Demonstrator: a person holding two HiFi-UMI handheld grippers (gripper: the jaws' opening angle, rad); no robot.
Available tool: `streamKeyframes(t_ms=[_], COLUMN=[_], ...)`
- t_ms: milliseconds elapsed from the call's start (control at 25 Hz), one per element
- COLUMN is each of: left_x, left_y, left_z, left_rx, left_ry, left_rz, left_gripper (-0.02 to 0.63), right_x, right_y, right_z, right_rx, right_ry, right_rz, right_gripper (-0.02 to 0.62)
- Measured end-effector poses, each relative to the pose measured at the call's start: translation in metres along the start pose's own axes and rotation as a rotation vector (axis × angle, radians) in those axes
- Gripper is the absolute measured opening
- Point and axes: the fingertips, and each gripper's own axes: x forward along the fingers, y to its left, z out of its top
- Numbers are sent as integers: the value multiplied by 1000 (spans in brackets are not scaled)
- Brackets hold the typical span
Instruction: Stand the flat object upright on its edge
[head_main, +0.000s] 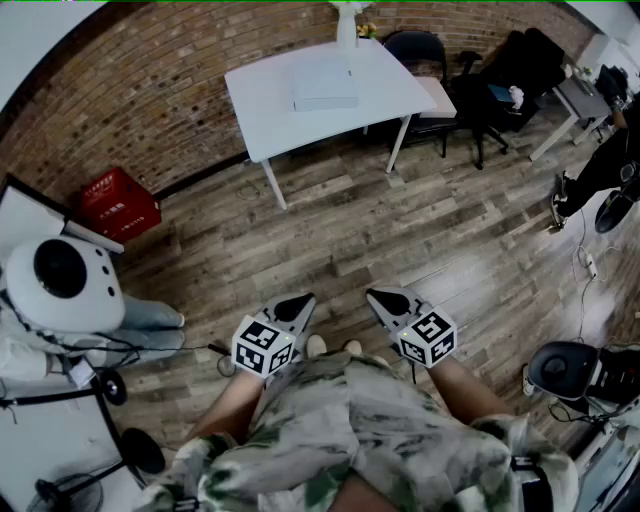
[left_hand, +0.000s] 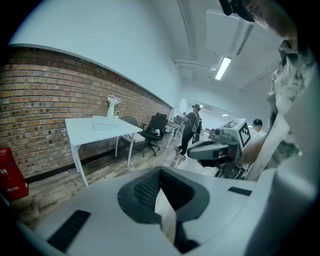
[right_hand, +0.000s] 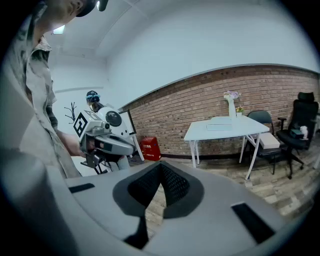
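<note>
Flat object (head_main: 325, 85) lying on far counter (head_main: 262, 112), well apart from left claw (head_main: 297, 301) and right claw (head_main: 386, 298), both shut tight and empty, above wood floor (head_main: 400, 230).

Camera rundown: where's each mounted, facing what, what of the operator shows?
Head view: on the person's head, steeply down at the floor; shows left gripper, right gripper, forearms, shirt.
Left gripper view: on left gripper, along its shut jaws; right gripper and sleeve at right.
Right gripper view: on right gripper, along its shut jaws; left gripper and shirt at left.
Shared: all three show the white table and flat object.
</note>
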Motion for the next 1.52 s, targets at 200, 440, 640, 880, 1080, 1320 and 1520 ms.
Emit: streamKeyframes(t_ms=[200, 440, 640, 880, 1080, 1320, 1520], left_x=[12, 33, 50, 70, 97, 120, 136], left_y=[-13, -36, -46, -30, 1, 69, 129], left_z=[1, 2, 5, 17, 37, 75, 119], left_rx=[14, 36, 39, 44, 44, 15, 25], left_ry=[-7, 2, -12, -23, -28, -45, -45], left_rz=[21, 24, 27, 52, 46, 26, 9], left_gripper=[25, 25, 25, 28, 122, 129, 129], right_x=[-14, -38, -50, -49, -31, 15, 66], right_y=[-8, -26, -43, -72, -109, -155, -187], right_z=[-7, -19, -32, -32, -16, 23, 71], right_rx=[-9, -3, 9, 27, 42, 32, -13], right_ry=[-13, -27, -33, -37, -52, -29, -6], right_rz=[15, 7, 11, -27, -65, -124, -149], right_gripper=[20, 20, 20, 53, 105, 109, 110])
